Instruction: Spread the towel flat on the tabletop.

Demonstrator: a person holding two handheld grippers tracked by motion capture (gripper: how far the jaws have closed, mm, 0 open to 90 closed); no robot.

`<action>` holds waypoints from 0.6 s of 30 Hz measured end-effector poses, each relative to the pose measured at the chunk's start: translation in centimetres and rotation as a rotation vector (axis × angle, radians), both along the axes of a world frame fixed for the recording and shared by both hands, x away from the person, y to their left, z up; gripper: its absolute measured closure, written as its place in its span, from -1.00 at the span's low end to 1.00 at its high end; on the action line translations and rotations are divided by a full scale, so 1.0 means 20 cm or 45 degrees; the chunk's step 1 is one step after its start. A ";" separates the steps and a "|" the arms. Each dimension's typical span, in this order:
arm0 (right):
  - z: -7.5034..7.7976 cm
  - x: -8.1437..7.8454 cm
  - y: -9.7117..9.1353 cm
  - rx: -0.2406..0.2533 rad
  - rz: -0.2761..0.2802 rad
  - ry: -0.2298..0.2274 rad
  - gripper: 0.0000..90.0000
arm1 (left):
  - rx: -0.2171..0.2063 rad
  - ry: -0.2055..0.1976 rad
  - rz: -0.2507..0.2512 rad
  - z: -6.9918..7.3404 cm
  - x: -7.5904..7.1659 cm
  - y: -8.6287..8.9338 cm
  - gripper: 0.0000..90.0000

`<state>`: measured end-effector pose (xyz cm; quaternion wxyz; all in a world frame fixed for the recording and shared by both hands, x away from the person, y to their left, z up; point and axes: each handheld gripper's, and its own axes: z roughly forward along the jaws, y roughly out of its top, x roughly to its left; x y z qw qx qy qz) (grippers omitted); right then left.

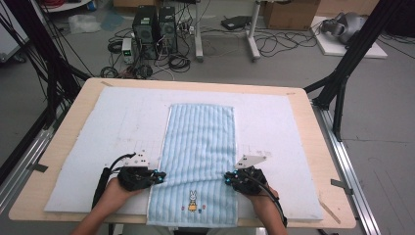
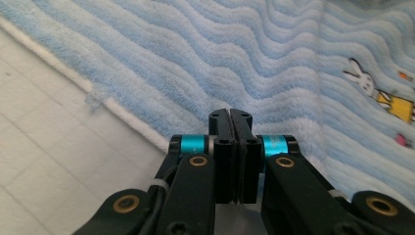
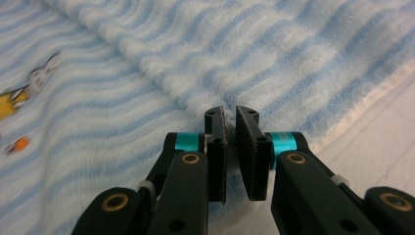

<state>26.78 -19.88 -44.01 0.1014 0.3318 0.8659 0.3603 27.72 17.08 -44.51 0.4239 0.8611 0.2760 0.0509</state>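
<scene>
Both grippers, the left gripper (image 1: 157,176) and the right gripper (image 1: 228,179), stand at the long side edges of the striped blue towel (image 1: 200,142), which lies flat on the pale mat (image 1: 122,122) with its near end, the rabbit motif (image 1: 193,200), hanging at the table's near edge. The left jaws are pressed together and the right all but so, apparently each on a thin pinch of hem, though how much pile is caught cannot be told. A shallow bite may slip when lifted, or uneven pulls may skew the fold; ahead, bare mat leaves open room.
</scene>
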 end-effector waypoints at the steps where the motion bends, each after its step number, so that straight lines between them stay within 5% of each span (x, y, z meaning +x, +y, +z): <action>1: 0.00 -0.01 -0.01 0.000 0.008 0.005 0.82 | 0.006 -0.012 0.001 0.00 0.00 0.00 0.96; 4: 0.01 -0.02 -0.03 -0.004 -0.015 -0.016 0.54 | 0.003 -0.031 0.056 0.01 0.02 -0.01 0.92; 9: 0.02 0.00 -0.06 0.057 -0.127 -0.077 0.30 | -0.068 -0.073 0.237 0.03 0.12 0.01 0.22; 14: 0.06 0.09 -0.09 0.127 -0.254 -0.149 0.21 | -0.040 -0.055 0.339 0.00 0.29 0.00 0.06; 18: 0.05 0.21 -0.07 0.109 -0.315 -0.155 0.20 | -0.024 -0.057 0.378 -0.03 0.37 -0.03 0.08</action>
